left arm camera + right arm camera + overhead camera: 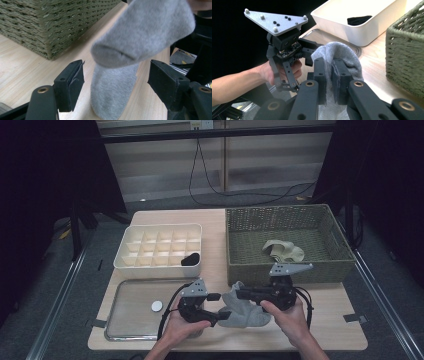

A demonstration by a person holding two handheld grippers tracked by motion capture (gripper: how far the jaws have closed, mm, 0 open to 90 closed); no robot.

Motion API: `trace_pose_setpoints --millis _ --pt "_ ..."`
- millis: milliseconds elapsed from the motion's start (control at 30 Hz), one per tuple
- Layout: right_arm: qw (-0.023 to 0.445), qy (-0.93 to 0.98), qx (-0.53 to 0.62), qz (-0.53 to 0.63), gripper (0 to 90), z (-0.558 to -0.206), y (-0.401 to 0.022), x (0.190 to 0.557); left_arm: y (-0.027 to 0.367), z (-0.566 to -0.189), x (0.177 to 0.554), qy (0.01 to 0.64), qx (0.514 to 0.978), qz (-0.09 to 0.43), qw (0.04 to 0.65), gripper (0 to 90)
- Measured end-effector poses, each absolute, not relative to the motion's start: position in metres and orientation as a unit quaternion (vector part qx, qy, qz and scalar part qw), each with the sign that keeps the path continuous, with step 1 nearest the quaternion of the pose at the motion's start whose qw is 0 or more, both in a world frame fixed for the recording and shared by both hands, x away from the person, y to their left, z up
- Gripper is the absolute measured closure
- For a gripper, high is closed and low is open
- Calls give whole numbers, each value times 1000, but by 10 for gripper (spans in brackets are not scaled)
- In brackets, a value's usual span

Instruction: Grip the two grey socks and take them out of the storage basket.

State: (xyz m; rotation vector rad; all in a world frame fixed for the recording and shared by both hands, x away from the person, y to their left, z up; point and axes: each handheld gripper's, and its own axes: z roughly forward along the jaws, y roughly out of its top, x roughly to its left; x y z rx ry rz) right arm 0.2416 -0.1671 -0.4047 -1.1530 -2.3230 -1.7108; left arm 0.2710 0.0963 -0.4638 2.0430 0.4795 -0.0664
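Soft cloth, rough wicker, smooth wood

Fuzzy grey knitted sock (140, 32); coarse olive woven basket (240, 227); matt pale wooden table (325, 320); glossy white plastic divider box (352, 27).

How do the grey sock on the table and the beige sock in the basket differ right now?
The grey sock lies on the wooden table, clamped by the right tongs; the beige sock lies crumpled and untouched inside the wicker basket. The grey one is darker and stretched out, the beige one bunched. Both are soft fabric socks.

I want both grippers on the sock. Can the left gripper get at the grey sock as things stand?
Probably yes. The left gripper stands open with the grey sock hanging between its jaws, untouched, while the right gripper holds it pinched. Nothing blocks the way.
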Motion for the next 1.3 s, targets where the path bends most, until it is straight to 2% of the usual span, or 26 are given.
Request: trace_pose_setpoints --millis 133,233,500,600,833,1300 --pt "25 -747 -372 -550 830 -411 -166 241 95 -467 269 195 843 -34 500 310" --pt "27 -747 -375 -549 830 -415 -166 239 94 -468 268 189 846 -33 497 380" --pt "25 -739 -391 -548 830 -425 -174 238 94 -469 266 178 848 -51 497 723" --pt "21 -738 -401 -542 830 -428 -178 238 94 -469 263 171 849 -66 496 806" --pt "8 -742 -420 -523 830 -439 -183 235 96 -466 257 158 856 -81 485 837" --pt "16 -746 -452 -490 827 -465 -181 235 97 -474 265 179 866 -92 458 838"
